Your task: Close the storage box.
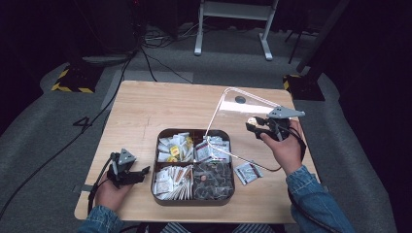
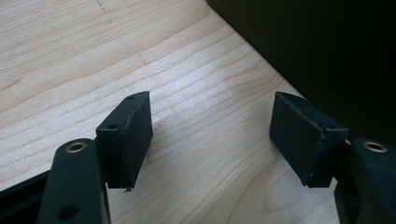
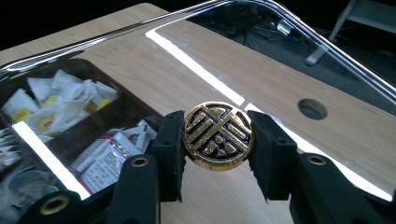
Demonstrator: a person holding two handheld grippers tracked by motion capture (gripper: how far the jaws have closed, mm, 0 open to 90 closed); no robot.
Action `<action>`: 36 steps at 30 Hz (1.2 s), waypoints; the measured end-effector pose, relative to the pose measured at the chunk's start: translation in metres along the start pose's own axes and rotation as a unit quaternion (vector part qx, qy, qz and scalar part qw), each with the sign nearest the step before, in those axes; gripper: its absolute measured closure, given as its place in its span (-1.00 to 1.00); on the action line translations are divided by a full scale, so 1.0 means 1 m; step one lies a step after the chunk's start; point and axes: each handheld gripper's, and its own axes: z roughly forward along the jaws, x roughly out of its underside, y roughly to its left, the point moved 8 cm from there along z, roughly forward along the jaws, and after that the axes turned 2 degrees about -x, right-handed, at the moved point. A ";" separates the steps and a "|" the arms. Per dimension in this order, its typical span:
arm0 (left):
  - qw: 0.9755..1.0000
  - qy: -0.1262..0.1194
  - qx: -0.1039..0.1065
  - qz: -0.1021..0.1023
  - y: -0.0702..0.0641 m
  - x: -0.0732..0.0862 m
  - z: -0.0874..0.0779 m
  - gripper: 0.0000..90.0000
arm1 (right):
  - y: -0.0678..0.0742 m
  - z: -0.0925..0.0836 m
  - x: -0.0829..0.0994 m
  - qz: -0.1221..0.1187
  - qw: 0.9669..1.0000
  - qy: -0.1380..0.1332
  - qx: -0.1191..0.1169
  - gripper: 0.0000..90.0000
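Observation:
A dark square box (image 1: pixel 155 162) with four compartments of sachets stands near the table's front. Its clear lid (image 1: pixel 232 130) is lifted and tilted, the near left corner low over the box. My right gripper (image 1: pixel 253 126) is shut on the lid's round gold knob (image 1: pixel 252 121), right of the box. In the right gripper view the knob (image 3: pixel 218 136) sits squeezed between both pads, gripper (image 3: pixel 218 141) above the wood. My left gripper (image 1: pixel 144 173) rests open on the table just left of the box. Its jaws (image 2: pixel 212 135) stand wide apart over bare wood.
One loose white and red sachet (image 1: pixel 248 173) lies on the table (image 1: pixel 145 111) right of the box. A round hole (image 1: pixel 240 99) sits in the tabletop at the back right. Cables and a white stand (image 1: pixel 233 24) lie on the floor beyond.

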 end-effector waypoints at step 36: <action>1.000 0.001 -0.011 -0.008 0.002 -0.002 0.002 -0.32 | 0.130 0.053 -0.010 -0.049 0.989 0.039 -0.134 0.31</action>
